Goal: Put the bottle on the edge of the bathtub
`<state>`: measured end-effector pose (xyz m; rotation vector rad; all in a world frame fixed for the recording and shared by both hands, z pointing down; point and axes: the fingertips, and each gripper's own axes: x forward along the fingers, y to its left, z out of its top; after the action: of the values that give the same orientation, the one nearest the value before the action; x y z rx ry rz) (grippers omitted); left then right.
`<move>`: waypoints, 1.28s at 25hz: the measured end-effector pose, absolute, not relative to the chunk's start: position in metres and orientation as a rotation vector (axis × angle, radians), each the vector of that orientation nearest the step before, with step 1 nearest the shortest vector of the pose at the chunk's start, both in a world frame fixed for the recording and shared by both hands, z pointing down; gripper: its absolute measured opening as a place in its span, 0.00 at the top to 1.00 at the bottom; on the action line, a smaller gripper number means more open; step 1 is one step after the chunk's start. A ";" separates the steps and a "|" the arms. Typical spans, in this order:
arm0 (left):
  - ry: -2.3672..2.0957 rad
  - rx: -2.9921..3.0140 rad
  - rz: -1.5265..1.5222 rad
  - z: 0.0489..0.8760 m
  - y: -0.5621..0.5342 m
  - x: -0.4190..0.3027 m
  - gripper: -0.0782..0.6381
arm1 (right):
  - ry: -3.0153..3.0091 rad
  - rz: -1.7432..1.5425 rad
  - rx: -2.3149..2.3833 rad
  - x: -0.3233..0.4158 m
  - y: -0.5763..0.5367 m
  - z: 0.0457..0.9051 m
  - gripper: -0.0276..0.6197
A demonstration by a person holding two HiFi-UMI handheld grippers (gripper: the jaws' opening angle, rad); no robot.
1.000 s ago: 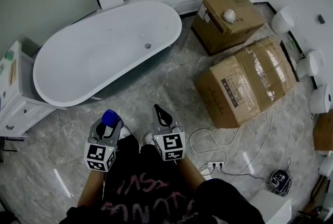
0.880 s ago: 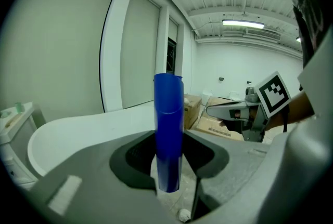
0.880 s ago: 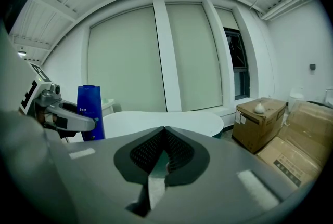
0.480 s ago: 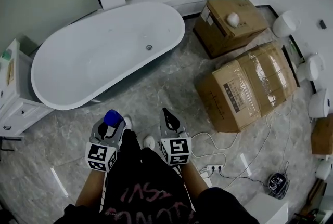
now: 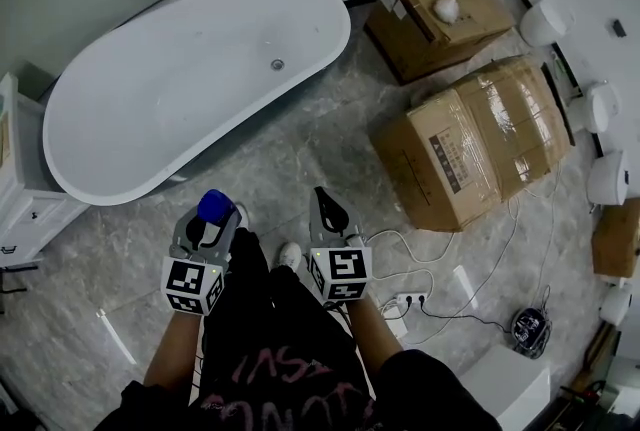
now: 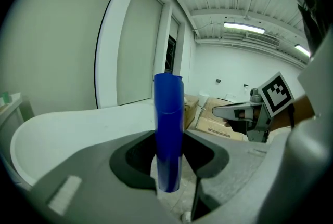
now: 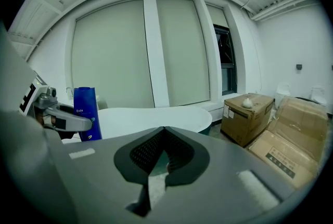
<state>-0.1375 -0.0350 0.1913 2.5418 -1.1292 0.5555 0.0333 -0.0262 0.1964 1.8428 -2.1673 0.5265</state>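
A blue bottle stands upright between the jaws of my left gripper, which is shut on it. Its blue top shows in the head view, over the grey marble floor in front of the person's legs. The white oval bathtub lies ahead and to the left, its near rim a short way beyond the bottle. My right gripper is held beside the left one, shut with nothing in it. From the right gripper view the bottle shows at the left, with the bathtub behind.
Two large cardboard boxes stand right of the tub. A white cabinet sits at the tub's left end. A power strip with white cables lies on the floor at the right. White toilets line the right wall.
The view has shifted forward a little, and the tub now sits slightly nearer the grippers. Both grippers keep their hold and spacing; the bottle stays in the left one.
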 end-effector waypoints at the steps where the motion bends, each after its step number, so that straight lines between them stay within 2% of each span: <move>1: -1.128 2.542 0.555 0.193 -0.037 -0.137 0.66 | -2.167 0.526 1.841 0.034 -0.029 0.198 0.93; 32: -1.063 2.466 0.569 0.297 -0.099 -0.105 0.66 | -2.058 0.697 1.806 0.051 -0.082 0.298 0.93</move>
<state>-0.1055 -0.0995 0.2971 2.4659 -1.0633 0.5690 0.0510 -0.0824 0.2985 1.8064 -2.0581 0.6972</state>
